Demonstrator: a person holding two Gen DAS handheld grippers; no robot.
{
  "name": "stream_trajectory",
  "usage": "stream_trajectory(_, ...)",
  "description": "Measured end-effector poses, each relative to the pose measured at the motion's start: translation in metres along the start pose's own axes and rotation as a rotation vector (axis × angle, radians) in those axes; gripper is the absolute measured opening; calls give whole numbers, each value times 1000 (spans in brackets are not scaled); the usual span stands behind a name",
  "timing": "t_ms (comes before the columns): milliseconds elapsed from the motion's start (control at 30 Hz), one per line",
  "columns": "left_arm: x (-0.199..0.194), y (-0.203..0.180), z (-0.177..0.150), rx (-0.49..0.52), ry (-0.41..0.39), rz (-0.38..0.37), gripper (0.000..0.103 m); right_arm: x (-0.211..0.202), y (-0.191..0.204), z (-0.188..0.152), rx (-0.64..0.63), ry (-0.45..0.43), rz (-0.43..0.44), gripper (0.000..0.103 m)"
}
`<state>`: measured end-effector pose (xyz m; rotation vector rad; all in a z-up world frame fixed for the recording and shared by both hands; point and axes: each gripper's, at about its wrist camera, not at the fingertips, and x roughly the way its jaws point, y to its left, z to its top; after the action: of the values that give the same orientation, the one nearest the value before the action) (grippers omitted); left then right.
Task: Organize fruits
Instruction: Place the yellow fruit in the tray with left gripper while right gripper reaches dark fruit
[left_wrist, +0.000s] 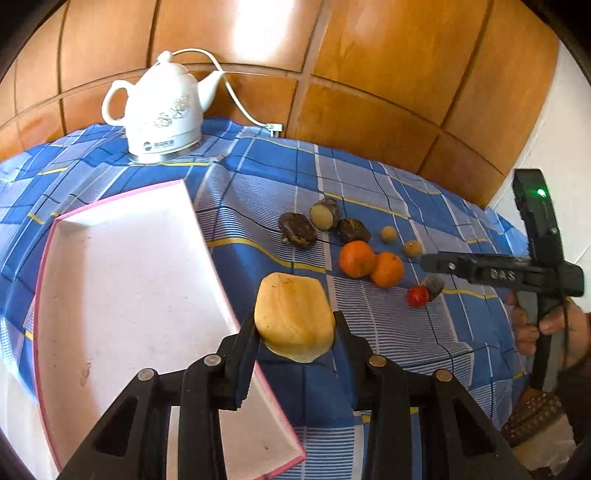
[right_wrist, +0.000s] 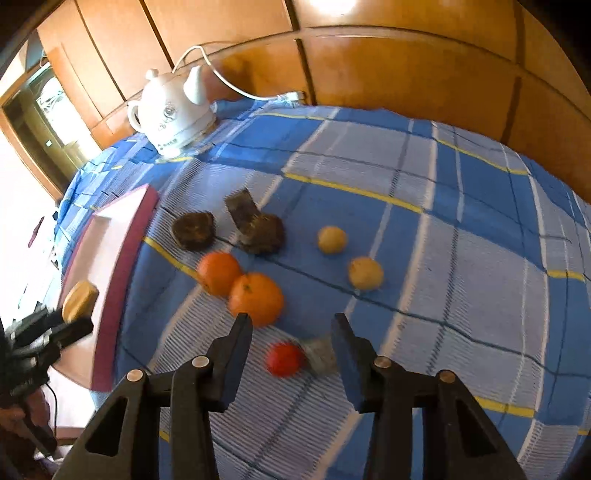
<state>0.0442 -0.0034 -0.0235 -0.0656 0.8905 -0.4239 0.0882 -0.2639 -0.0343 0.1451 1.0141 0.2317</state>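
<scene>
While the left gripper (left_wrist: 295, 328) clamps a smooth yellow wedge (left_wrist: 295, 317) (peeled), right gripper (right_wrist: 291, 328) jaws gape wide.

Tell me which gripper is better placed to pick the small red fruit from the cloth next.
The right gripper. Its open jaws already frame the red fruit just ahead. The left gripper is shut on a yellow fruit piece at the edge of the pink-rimmed box, farther away.

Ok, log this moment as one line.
left tongs: shut on yellow fruit piece beside pink tray | right tongs: open over red tomato
</scene>
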Motion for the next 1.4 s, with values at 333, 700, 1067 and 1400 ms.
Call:
stream_trajectory(333,-16,50,10,-108,-50,62,38,57,20,57,25,52,-19,56)
stream_trajectory(700,5,118,25,-210,-33,337,39,90,21,57,-13,131,-109,44)
stream_trajectory(1067,-24,122,20,-239,-141,490,57,89,19,55,3,125,-99,45)
stream_trajectory(1400,-64,90,23,-190,-279,543,72,79,19,48,23,83,-111,44)
